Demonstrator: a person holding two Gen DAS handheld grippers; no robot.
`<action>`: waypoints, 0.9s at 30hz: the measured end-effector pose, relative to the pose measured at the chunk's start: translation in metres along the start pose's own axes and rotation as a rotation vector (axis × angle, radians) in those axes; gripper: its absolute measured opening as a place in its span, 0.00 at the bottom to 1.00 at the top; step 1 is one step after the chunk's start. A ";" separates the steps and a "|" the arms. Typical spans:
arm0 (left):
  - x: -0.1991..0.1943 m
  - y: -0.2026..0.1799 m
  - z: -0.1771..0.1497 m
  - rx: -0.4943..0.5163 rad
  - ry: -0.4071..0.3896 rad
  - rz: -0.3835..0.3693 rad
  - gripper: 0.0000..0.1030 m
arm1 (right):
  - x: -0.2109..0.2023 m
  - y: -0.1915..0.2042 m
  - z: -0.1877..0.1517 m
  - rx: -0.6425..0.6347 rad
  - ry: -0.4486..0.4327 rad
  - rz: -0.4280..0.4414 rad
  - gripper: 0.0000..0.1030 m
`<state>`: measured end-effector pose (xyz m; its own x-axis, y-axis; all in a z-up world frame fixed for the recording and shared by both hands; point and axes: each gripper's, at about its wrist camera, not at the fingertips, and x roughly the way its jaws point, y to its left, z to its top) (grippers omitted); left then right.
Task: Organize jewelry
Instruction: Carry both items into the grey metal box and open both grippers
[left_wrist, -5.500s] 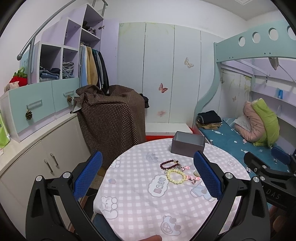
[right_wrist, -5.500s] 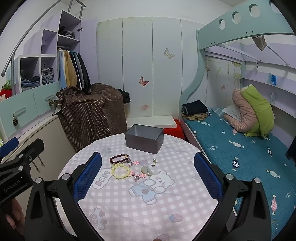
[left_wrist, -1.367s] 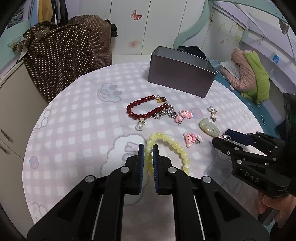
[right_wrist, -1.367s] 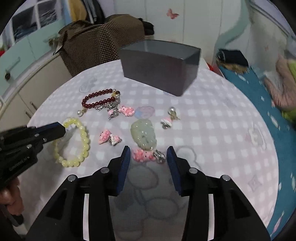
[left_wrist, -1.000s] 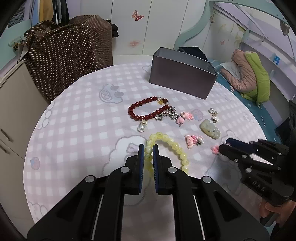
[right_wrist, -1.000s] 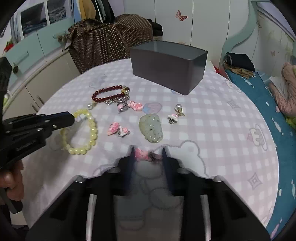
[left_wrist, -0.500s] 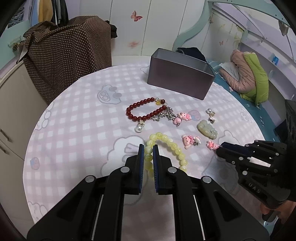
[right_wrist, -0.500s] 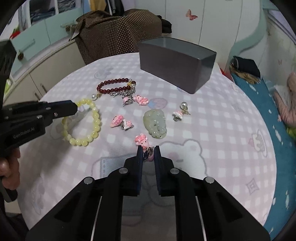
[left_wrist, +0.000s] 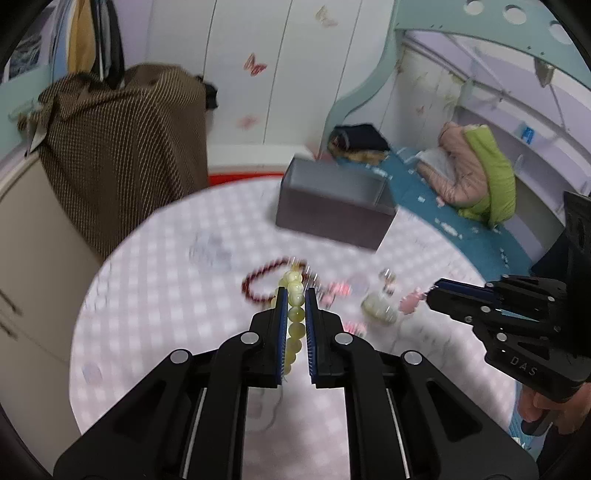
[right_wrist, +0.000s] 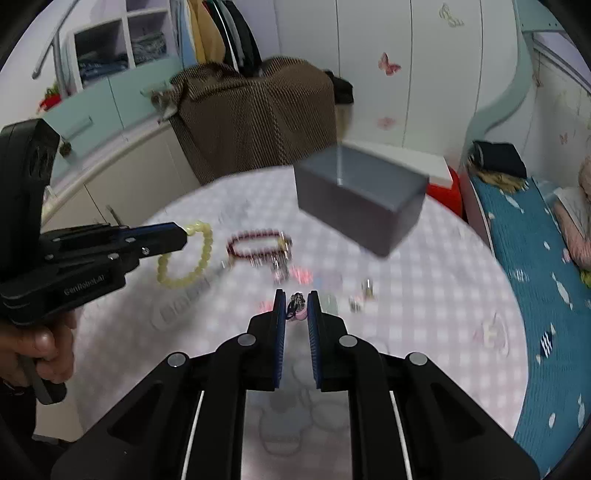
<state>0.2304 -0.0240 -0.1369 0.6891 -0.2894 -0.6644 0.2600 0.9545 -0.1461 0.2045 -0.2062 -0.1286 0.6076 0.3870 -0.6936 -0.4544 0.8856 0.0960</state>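
The yellow bead bracelet (left_wrist: 294, 314) is clamped in the left gripper (left_wrist: 295, 295) fingers; the pink charm (right_wrist: 297, 309) is pinched by the right gripper (right_wrist: 295, 299), both clear of the bench (right_wrist: 424, 295).

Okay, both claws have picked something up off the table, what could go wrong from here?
The yellow bead bracelet dangles from the left claw, gripped at one spot only; it could swing and snag the gray box rim. The pink charm sits at the right claw tips and might slip. Blur suggests fast motion.
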 end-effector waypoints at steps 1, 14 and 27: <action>-0.003 -0.002 0.009 0.011 -0.016 -0.009 0.09 | -0.003 0.000 0.008 -0.011 -0.016 -0.006 0.10; 0.040 -0.025 0.139 0.101 -0.071 -0.113 0.09 | 0.020 -0.048 0.120 0.022 -0.097 -0.036 0.10; 0.144 -0.023 0.171 0.058 0.120 -0.128 0.10 | 0.079 -0.096 0.132 0.186 0.057 -0.040 0.13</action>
<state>0.4399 -0.0998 -0.1039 0.5636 -0.3940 -0.7260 0.3811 0.9038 -0.1946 0.3825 -0.2262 -0.0983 0.5823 0.3398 -0.7385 -0.2989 0.9343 0.1943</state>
